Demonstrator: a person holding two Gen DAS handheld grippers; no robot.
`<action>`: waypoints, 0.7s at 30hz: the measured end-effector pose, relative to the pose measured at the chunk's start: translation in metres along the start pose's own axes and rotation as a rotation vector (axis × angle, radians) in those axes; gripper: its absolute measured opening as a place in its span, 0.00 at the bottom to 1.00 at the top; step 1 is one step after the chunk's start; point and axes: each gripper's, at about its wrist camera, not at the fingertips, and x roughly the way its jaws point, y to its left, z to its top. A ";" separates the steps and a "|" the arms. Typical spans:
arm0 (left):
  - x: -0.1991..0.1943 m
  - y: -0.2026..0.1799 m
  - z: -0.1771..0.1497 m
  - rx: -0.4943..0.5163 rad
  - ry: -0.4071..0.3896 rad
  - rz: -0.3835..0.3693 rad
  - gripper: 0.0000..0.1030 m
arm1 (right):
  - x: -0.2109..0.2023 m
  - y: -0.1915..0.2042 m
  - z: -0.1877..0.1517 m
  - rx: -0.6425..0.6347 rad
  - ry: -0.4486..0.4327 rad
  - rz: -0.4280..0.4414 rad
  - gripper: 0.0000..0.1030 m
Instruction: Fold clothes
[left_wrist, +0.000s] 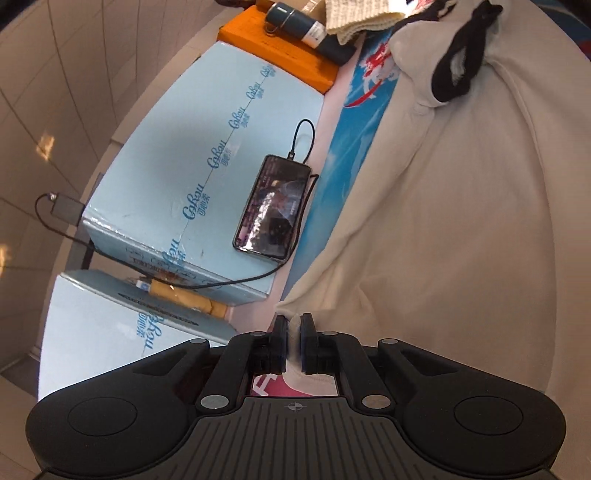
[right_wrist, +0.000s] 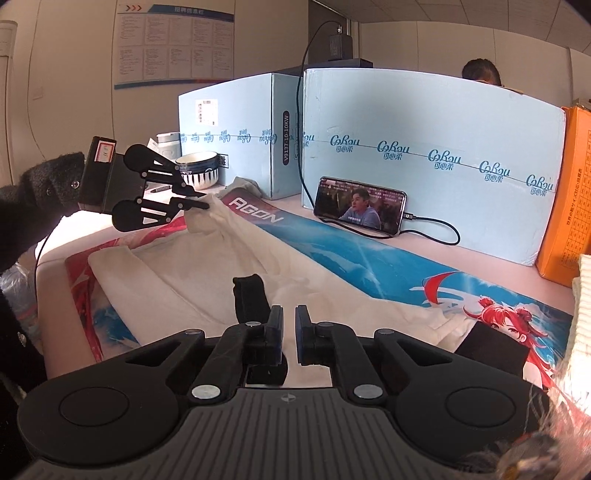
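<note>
My left claw (left_wrist: 293, 334) is pinched tight on a corner of the cream garment (left_wrist: 461, 229), with a fold of the cloth squeezed between its two pads. From the right wrist view I see that same left claw (right_wrist: 207, 202) lifted over the far left part of the tabletop (right_wrist: 480, 266), the cream garment (right_wrist: 207, 273) hanging from its tips in a raised peak. The rest of the cloth lies spread across the printed desk mat (right_wrist: 369, 266), which covers the middle of the tabletop and shows a red-haired cartoon figure near the right edge.

My right claw (right_wrist: 289, 334) sits low over the near edge of the garment with its pads close together, a narrow gap between them; I cannot tell whether any cloth is caught there. A black strap (right_wrist: 249, 295) stands up from the garment just beside the left pad.

Along the far edge of the tabletop stand pale blue boxes (right_wrist: 424, 122). A phone (right_wrist: 360, 206) leans against one of them with its screen lit, a black cable (right_wrist: 436, 229) plugged into its right end. An orange box (right_wrist: 565, 192) stands at the far right corner. A striped bowl (right_wrist: 199, 170) rests near the far left corner, behind the left claw.
</note>
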 end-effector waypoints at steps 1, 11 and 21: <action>0.000 -0.004 -0.001 0.023 0.011 -0.006 0.06 | 0.001 0.000 -0.002 0.002 0.008 0.011 0.07; 0.010 -0.013 -0.003 0.024 0.041 -0.025 0.06 | 0.044 0.000 -0.009 -0.005 0.123 0.051 0.20; 0.016 -0.007 0.004 0.165 -0.004 0.120 0.06 | -0.006 -0.030 0.010 0.110 -0.057 0.032 0.10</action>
